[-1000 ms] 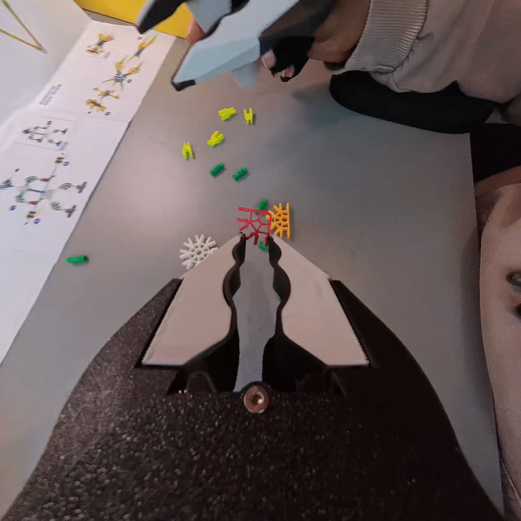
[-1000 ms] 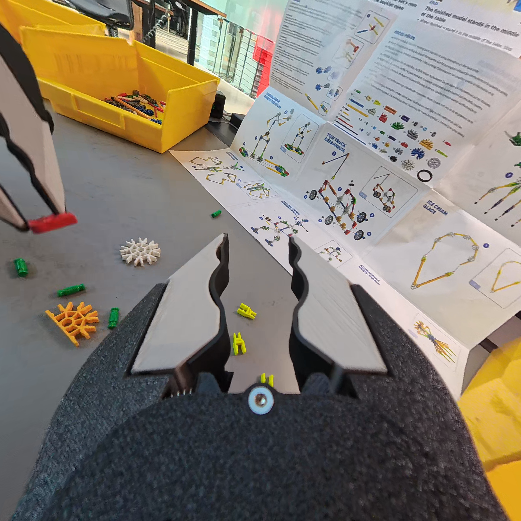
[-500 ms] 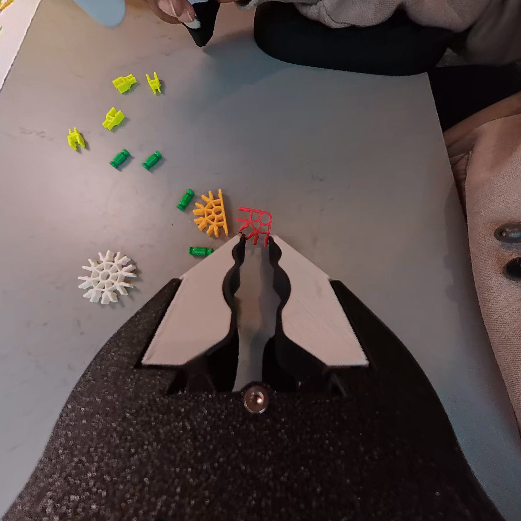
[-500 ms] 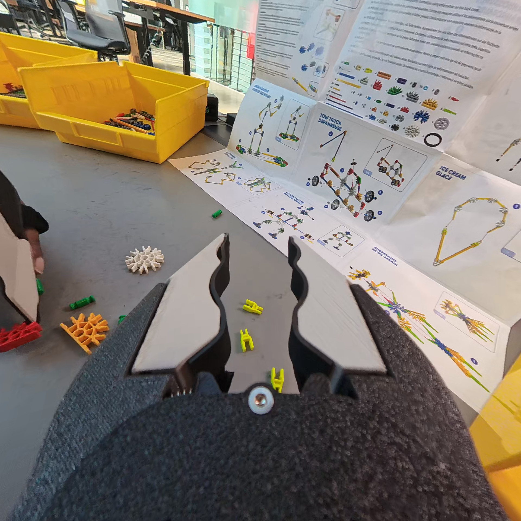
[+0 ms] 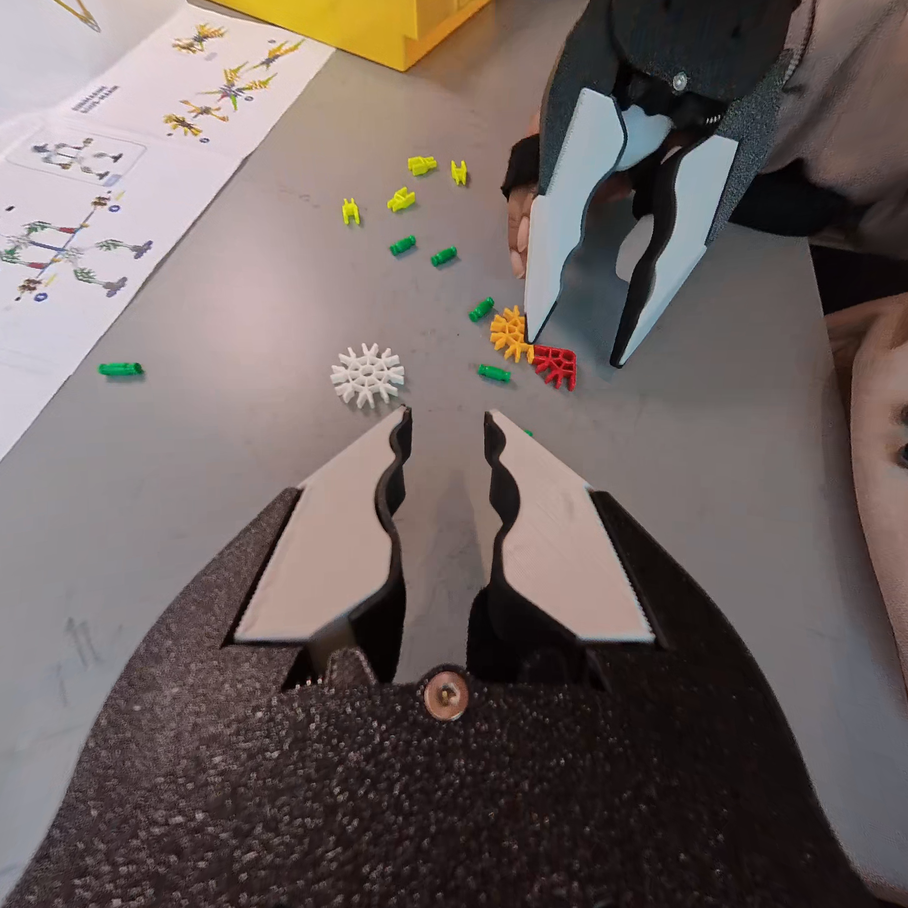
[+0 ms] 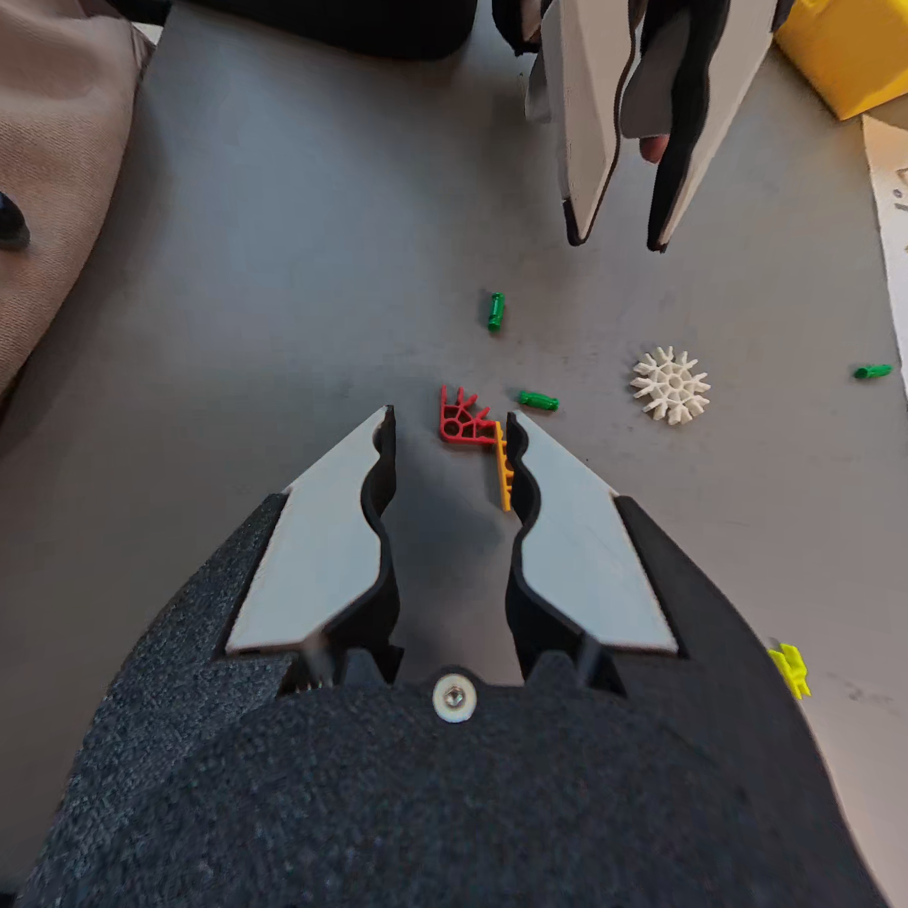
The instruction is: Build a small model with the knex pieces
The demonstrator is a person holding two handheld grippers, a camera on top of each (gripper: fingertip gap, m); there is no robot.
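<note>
A red quarter-fan connector (image 5: 557,366) lies flat on the grey table (image 5: 245,467), touching an orange half-round connector (image 5: 508,331). My right gripper (image 5: 574,351) is open and points down, with the red piece between its tips and one tip on the orange piece. In the right wrist view the red connector (image 6: 462,422) lies just past my right gripper (image 6: 450,412), and the right finger partly hides the orange connector (image 6: 503,471). My left gripper (image 5: 446,413) is open and empty, a short way back from both pieces; it also shows in the right wrist view (image 6: 614,244).
A white snowflake connector (image 5: 367,376) lies left of the pair. Several green rods (image 5: 494,372) and yellow-green clips (image 5: 400,200) are scattered beyond. An instruction sheet (image 5: 123,147) covers the left. A yellow bin (image 5: 383,29) stands at the back. A person's beige clothing (image 5: 879,442) borders the right edge.
My left gripper has opened, let go of the red connector and drawn back. My right gripper has swung round from the instruction sheet and come down over the red and orange connectors.
</note>
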